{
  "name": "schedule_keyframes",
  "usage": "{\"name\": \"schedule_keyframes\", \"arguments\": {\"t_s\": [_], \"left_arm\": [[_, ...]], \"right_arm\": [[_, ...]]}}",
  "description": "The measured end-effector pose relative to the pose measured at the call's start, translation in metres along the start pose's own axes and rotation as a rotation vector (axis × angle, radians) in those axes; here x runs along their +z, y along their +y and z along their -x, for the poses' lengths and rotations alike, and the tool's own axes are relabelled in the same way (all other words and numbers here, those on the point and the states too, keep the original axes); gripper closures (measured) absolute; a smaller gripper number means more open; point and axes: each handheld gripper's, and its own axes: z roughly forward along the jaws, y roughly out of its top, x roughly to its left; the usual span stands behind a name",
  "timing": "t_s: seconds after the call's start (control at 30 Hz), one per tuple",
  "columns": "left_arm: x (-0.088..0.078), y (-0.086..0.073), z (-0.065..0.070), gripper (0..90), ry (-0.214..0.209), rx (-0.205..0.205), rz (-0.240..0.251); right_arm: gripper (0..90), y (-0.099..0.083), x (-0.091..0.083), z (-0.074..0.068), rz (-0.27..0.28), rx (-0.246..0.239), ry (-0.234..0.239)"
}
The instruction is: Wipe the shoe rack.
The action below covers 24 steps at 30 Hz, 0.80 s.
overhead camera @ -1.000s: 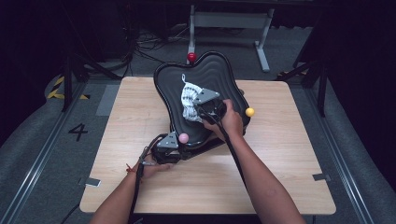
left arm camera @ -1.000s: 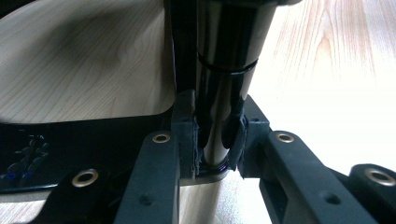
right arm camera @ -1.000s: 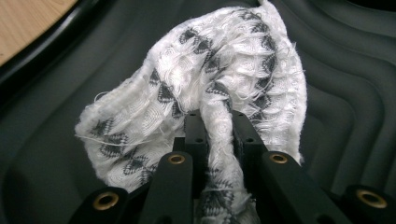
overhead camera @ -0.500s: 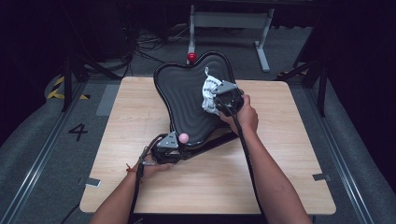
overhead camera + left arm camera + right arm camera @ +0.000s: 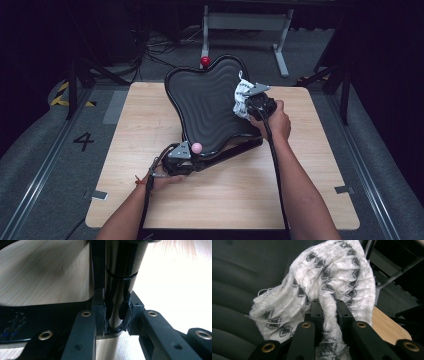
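Note:
A black, wavy-ribbed tray [image 5: 210,107] stands tilted on the wooden table [image 5: 225,192]. My left gripper [image 5: 186,156] is at the tray's near left corner, and its jaws [image 5: 115,308] are shut on the tray's glossy black edge [image 5: 117,277]. At the tray's right edge my right gripper [image 5: 248,102] is shut on a white cloth [image 5: 240,94] with dark diamond marks. In the right gripper view the cloth [image 5: 332,272] bunches over both jaws [image 5: 327,307] and lies against the ribbed tray [image 5: 232,277].
A pink ball [image 5: 197,147] rests at the tray's lower rim beside the left gripper. A red ball [image 5: 205,61] sits at the tray's far edge. A grey metal stand [image 5: 245,22] rises behind the table. Dark floor and cables surround the table.
My right gripper has carried the cloth from the tray's middle to its right edge. The yellow ball seen earlier on the table is now behind the right hand. The left gripper has kept still.

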Motion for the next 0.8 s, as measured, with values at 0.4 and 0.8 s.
{"name": "schedule_keyframes", "arguments": {"t_s": [0.4, 0.8], "left_arm": [[0.000, 0.000, 0.000, 74.3, 0.001, 0.000, 0.005], [0.000, 0.000, 0.000, 74.2, 0.001, 0.000, 0.004]], "right_arm": [[79.8, -0.002, 0.000, 0.003, 0.005, 0.002, 0.001], [79.9, 0.017, -0.006, -0.038, 0.084, -0.099, 0.081]]}}
